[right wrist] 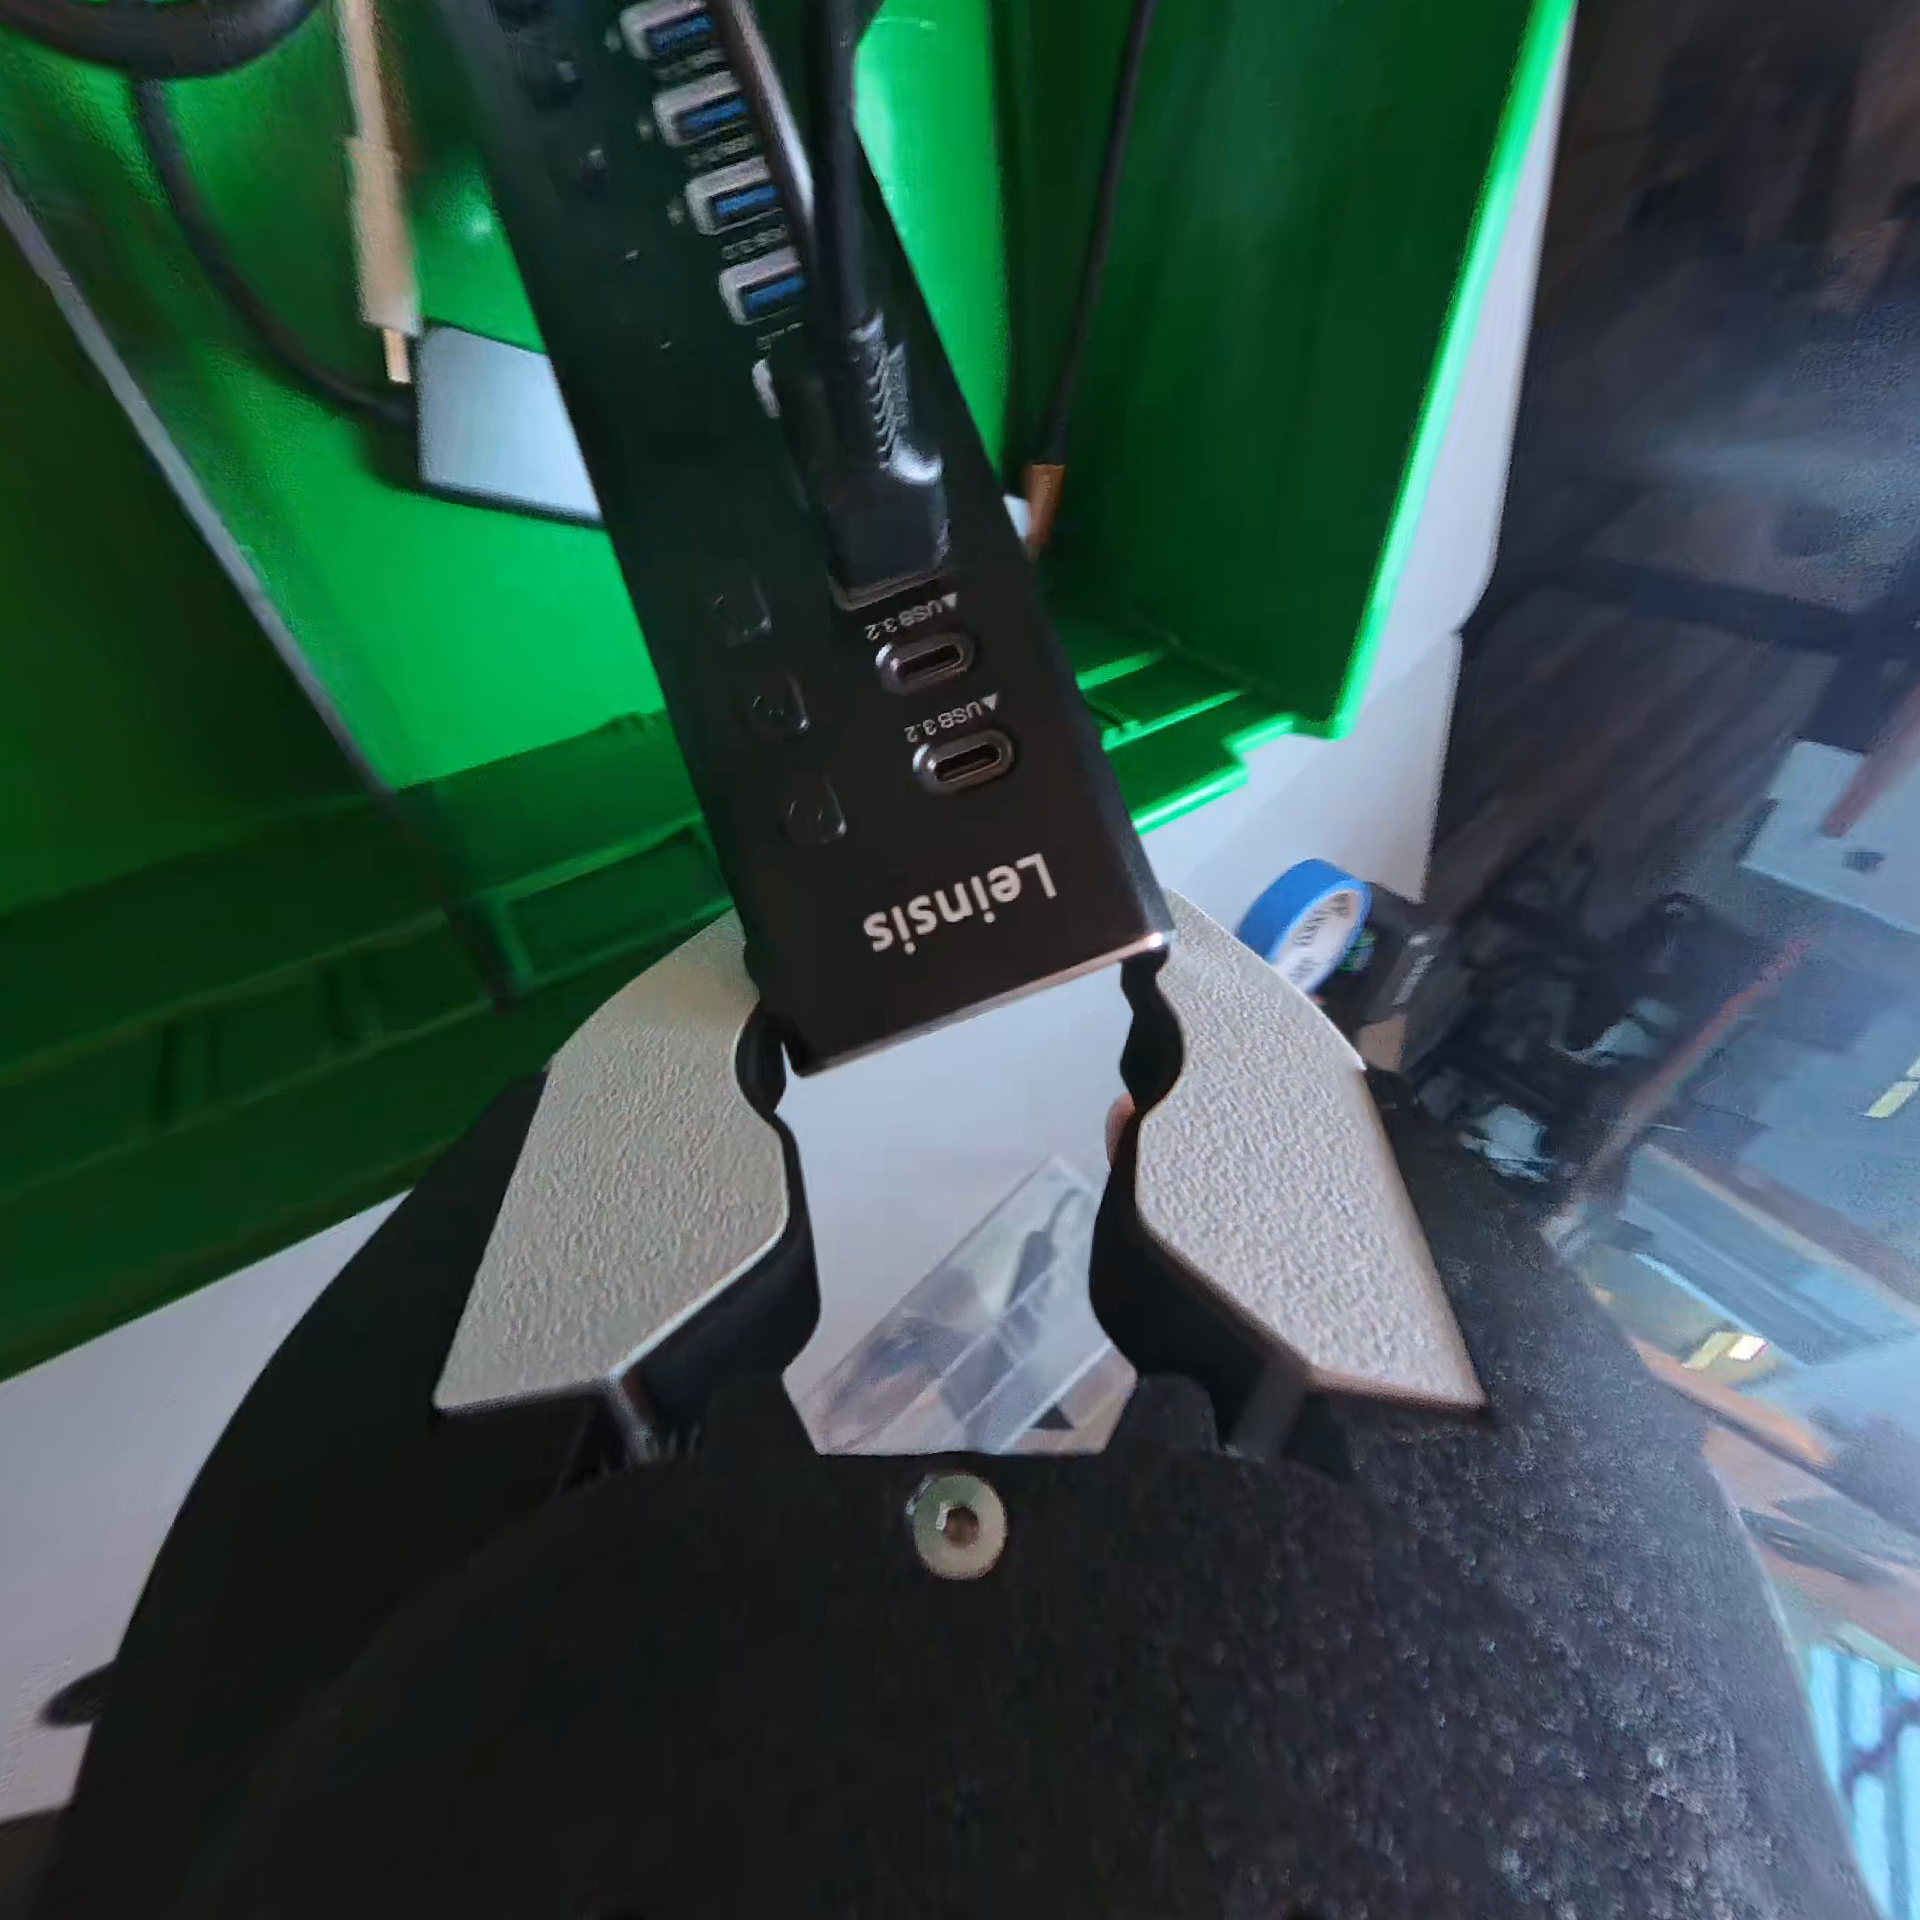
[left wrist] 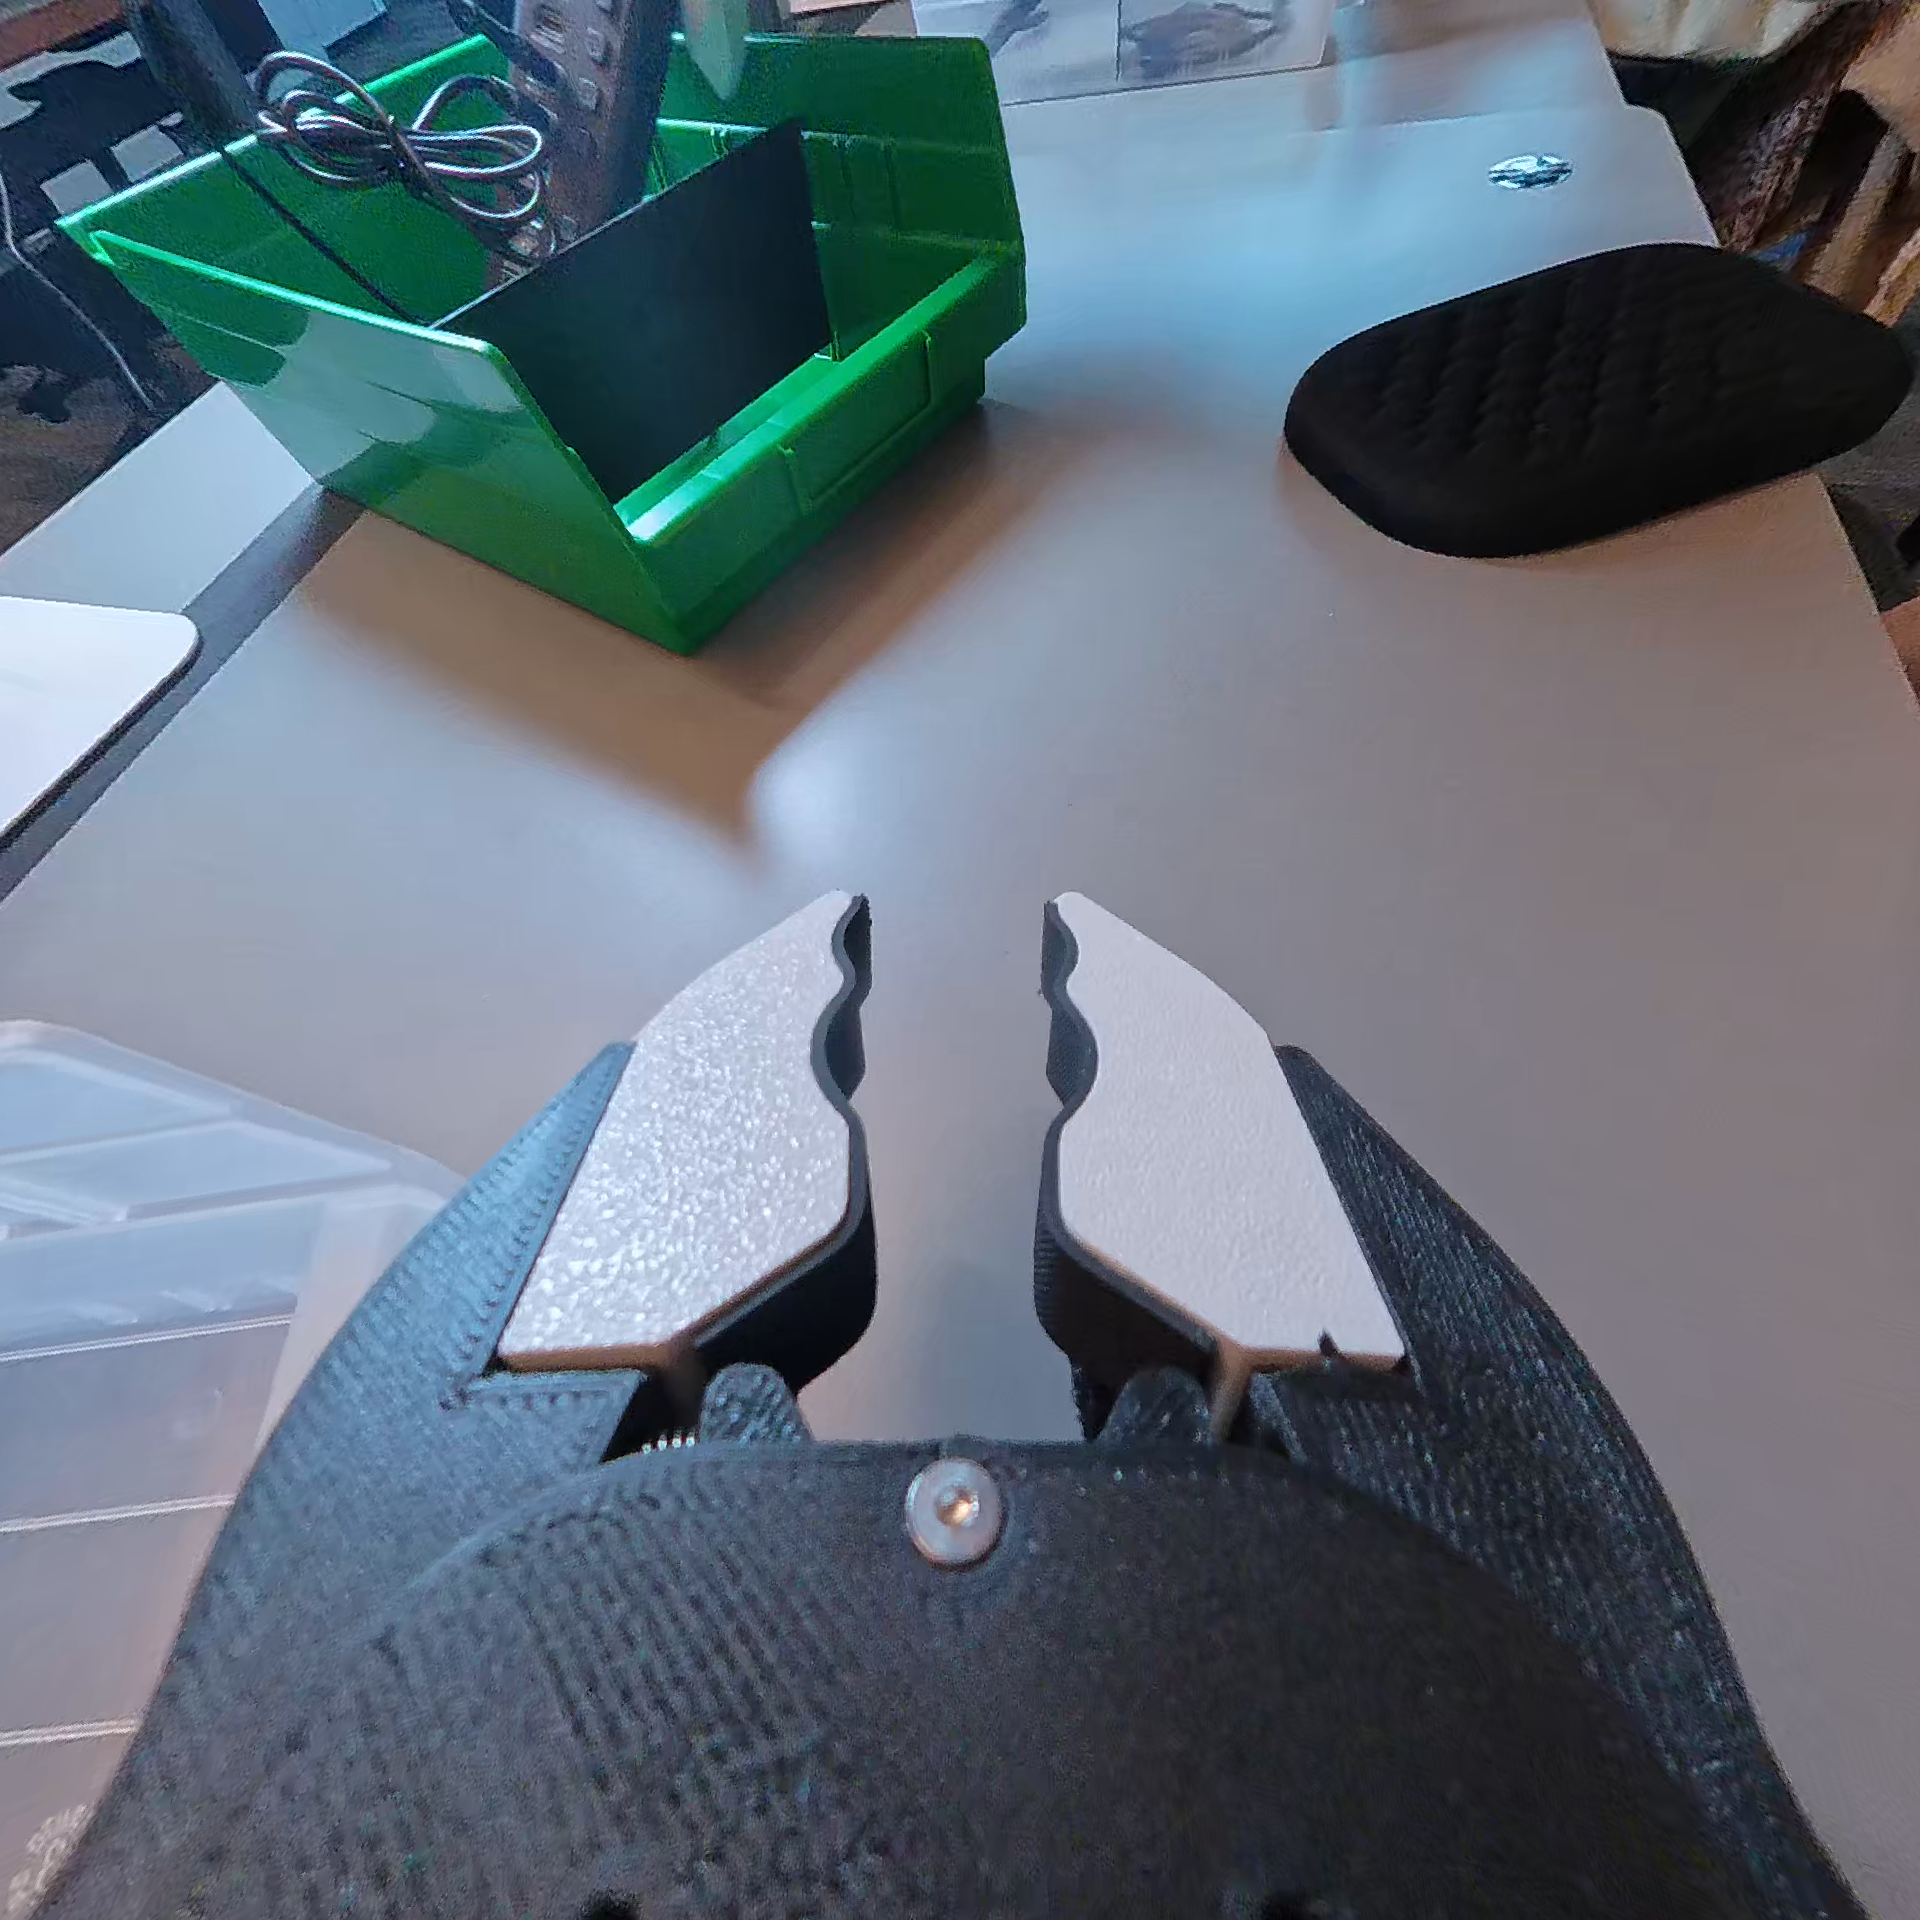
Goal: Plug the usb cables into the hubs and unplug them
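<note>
The right gripper (right wrist: pixel 961 997) — pebbled grey plates on rough black printed shells — pinches the near end of a long, flat black USB hub (right wrist: pixel 831 520), a black cable plug (right wrist: pixel 883 488) seated in one of its ports. Behind rises the glossy green plastic bin (right wrist: pixel 1247 364). The left gripper (left wrist: pixel 956 925) hangs narrowly parted, empty, over the smooth grey table (left wrist: pixel 1351 831); farther left stands the same bin (left wrist: pixel 520 436) — a coiled cable (left wrist: pixel 405 145) inside — with a quilted black oval pad (left wrist: pixel 1600 395) far right.

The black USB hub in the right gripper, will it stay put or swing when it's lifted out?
The hub looks rigid, so no flexing. The right gripper pinches only its end, so it may pivot. The plugged black cable could tug it.
</note>
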